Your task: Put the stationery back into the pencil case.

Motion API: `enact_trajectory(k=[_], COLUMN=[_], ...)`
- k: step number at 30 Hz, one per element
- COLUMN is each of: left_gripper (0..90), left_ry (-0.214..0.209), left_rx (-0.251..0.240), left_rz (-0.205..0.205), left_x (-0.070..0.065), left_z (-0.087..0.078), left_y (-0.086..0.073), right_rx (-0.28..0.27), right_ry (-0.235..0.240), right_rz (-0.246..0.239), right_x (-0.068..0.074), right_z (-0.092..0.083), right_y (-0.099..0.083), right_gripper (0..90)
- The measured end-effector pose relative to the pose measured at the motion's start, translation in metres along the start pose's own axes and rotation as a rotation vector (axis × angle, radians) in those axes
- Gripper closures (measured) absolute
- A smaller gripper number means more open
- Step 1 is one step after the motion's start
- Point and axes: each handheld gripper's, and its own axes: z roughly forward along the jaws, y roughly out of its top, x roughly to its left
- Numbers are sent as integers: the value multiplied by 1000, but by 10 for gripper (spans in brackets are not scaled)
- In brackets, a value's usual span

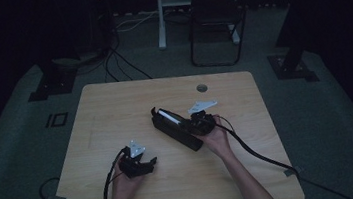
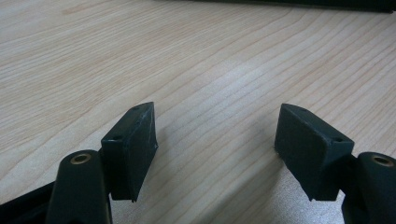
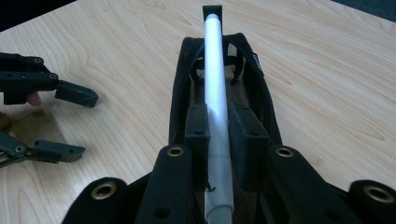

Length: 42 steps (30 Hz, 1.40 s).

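A long black zip case (image 1: 178, 132) lies open at the middle of the wooden table (image 1: 115, 106). A white pen (image 1: 168, 115) runs lengthwise over the case's opening. My right gripper (image 1: 198, 123) is shut on the pen; in the right gripper view the white pen (image 3: 214, 70) is pinched between the pads of my right gripper (image 3: 218, 122) above the open case (image 3: 267, 107). My left gripper (image 1: 149, 163) rests on the table to the case's left, open and holding nothing. In its own view the left gripper (image 2: 215, 133) has bare wood between its jaws.
A round cable hole (image 1: 202, 87) sits near the table's far edge. Beyond the table stand a dark folding chair (image 1: 216, 24) and a white desk leg (image 1: 159, 16). Cables trail from both grippers off the near edge. In the right gripper view the left gripper (image 3: 84, 125) stands wide apart.
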Motion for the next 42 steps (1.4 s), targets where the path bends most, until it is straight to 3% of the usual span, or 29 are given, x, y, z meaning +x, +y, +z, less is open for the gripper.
enact_trajectory(k=[33,42], left_gripper=[299,297], left_ry=[1,1], left_rx=[-1,0], left_rz=[0,1], left_x=[0,0], left_z=[0,0], left_y=[0,0], right_rx=[37,-10], right_ry=[-15,-20], right_rz=[-10,-9], right_x=[0,4], right_z=[5,-6], right_y=[-3,1], right_gripper=[780,614])
